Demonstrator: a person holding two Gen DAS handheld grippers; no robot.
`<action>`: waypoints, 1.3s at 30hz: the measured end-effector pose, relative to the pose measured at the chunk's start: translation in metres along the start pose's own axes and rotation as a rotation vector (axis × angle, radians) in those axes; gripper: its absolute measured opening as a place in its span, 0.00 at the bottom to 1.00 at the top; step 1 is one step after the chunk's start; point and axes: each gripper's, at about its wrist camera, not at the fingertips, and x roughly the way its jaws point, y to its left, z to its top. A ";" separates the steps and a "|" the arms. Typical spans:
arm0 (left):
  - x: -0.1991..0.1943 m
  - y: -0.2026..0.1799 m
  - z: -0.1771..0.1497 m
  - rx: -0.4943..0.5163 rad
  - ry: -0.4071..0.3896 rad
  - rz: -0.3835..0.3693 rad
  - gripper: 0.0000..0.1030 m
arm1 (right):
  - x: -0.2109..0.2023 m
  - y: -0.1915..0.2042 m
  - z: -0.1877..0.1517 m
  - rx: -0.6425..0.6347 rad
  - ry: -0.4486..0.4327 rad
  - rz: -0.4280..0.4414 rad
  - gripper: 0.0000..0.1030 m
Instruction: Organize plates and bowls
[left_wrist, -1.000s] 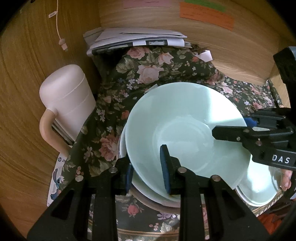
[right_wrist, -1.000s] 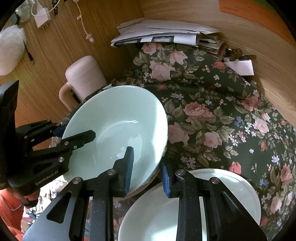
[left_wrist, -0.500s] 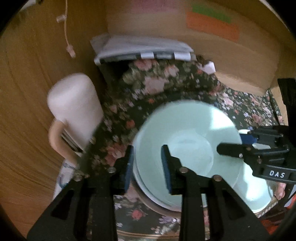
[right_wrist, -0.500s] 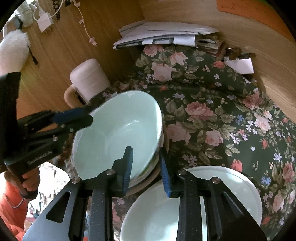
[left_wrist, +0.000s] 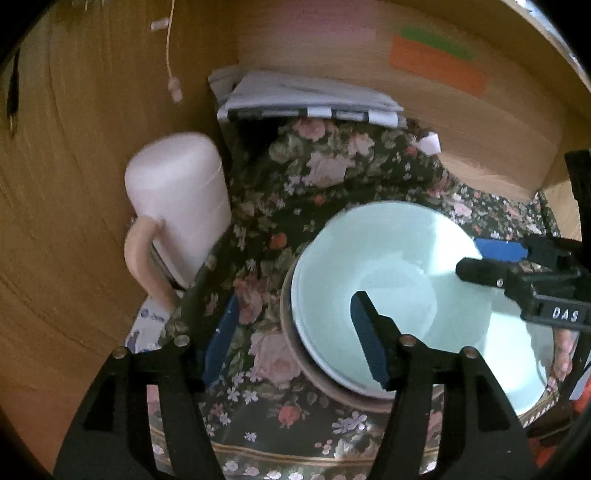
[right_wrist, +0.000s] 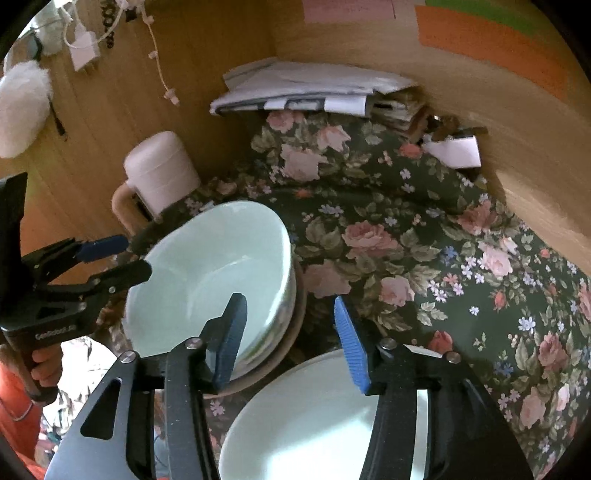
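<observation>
A pale green bowl (left_wrist: 391, 288) (right_wrist: 214, 273) sits nested on a stack of bowls over a brown-rimmed plate (left_wrist: 314, 376) on the floral cloth. My left gripper (left_wrist: 293, 339) straddles the bowl's left rim; its jaws are opening and no pad presses on it. My right gripper (right_wrist: 291, 343) straddles the right rim of the stack, its jaws also opening and clear of the rim. Each gripper shows in the other's view: the right gripper (left_wrist: 480, 258) over the bowl's far side, the left gripper (right_wrist: 127, 256) at its left edge. A white plate (right_wrist: 314, 424) (left_wrist: 524, 369) lies beside the stack.
A pink lidded jug (left_wrist: 177, 206) (right_wrist: 159, 173) stands left of the stack against the wooden wall. A pile of papers (left_wrist: 306, 99) (right_wrist: 306, 88) lies at the back. The floral tablecloth (right_wrist: 424, 258) stretches to the right. A hand (right_wrist: 44, 365) grips the left tool's handle.
The bowl, held tilted by both grippers, has come down level onto the stack. Both grippers have opened and let go of its rim. The left gripper has drawn back a little.
</observation>
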 end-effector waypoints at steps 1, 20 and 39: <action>0.003 0.002 -0.002 -0.007 0.013 -0.008 0.61 | 0.003 -0.002 0.000 0.011 0.009 0.010 0.46; 0.039 0.003 -0.021 -0.080 0.114 -0.160 0.53 | 0.060 0.005 0.000 0.042 0.168 0.120 0.42; 0.041 0.001 -0.018 -0.146 0.107 -0.140 0.46 | 0.055 0.004 0.002 0.075 0.149 0.107 0.39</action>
